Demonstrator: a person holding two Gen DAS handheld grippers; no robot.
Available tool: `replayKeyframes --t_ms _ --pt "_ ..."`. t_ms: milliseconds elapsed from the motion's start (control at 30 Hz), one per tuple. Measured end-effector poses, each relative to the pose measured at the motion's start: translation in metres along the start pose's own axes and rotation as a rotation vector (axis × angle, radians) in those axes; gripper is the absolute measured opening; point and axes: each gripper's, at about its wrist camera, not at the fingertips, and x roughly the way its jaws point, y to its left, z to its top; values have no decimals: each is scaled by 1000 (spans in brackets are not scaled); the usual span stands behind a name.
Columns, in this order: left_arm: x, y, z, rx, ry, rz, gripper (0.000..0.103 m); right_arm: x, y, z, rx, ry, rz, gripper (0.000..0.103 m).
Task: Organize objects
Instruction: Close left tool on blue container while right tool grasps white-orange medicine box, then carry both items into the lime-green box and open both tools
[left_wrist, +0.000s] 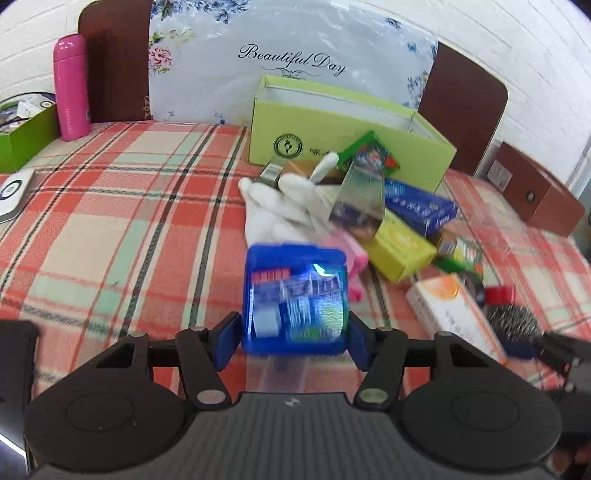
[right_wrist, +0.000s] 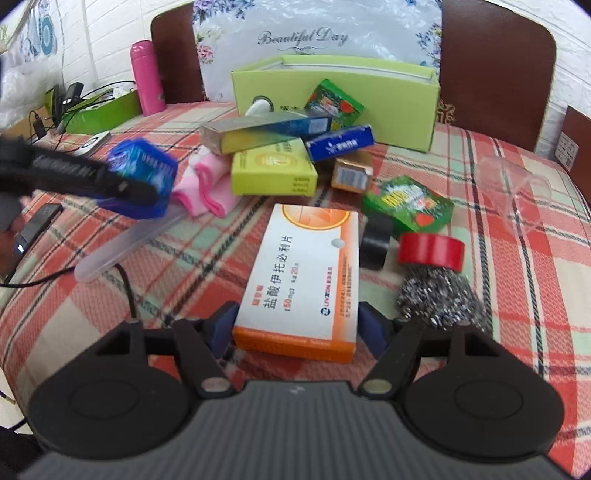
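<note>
1. Your left gripper (left_wrist: 294, 328) is clamping the blue plastic case (left_wrist: 295, 299), holding it lifted above the plaid cloth (left_wrist: 110, 221).
2. Your right gripper (right_wrist: 295, 328) is straddling the orange-and-white medicine box (right_wrist: 301, 284), which is lying flat on the cloth; whether the pads are pressing it, you cannot tell.
3. Just right of that box, the steel scourer (right_wrist: 439, 295) is touching the red tape roll (right_wrist: 430, 251).
4. Farther back, the open green box (right_wrist: 369, 99) is standing behind the piled cartons.
</note>
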Motion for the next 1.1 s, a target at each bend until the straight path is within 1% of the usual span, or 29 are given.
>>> replayKeyframes --t_ms 67,100,167,233,300,367,433,500,567,667,733,833,900,1000,1100 --pt "6 -1 -3 11 11 39 67 1 -1 1 17 -14 -7 74" --pt "10 1 -2 -3 27 52 67 3 0 3 24 -23 -9 74" --pt "14 3 1 -39 41 53 67 6 1 6 37 -33 -5 74" --pt "11 2 5 -43 21 54 67 10 1 8 47 -31 -13 74" --pt "8 -1 8 -24 -9 68 67 12 1 9 50 -34 -14 74" --pt "8 -3 10 -9 -12 79 67 13 1 9 51 -39 -7 74" --pt "11 -1 10 -17 -6 67 66 17 1 9 48 -40 -7 74" --pt "13 3 10 -38 -2 54 58 19 1 9 46 -46 -8 74" --pt "11 5 10 -56 -5 36 57 19 3 9 29 -51 -11 66" --pt "4 4 12 -47 -18 13 57 13 0 9 36 -56 23 65" --pt "-4 3 17 -37 -33 -18 57 3 -2 11 40 -68 70 65" --pt "-15 1 31 -21 -78 -62 57 -20 -9 20 34 -107 169 65" --pt "-21 -3 44 -8 -117 -85 57 -34 -17 33 48 -155 204 65" --pt "-23 -9 67 -2 -170 -113 57 -46 -30 62 53 -254 188 65" --pt "-21 -16 93 15 -231 -120 57 -47 -41 95 45 -333 162 65"
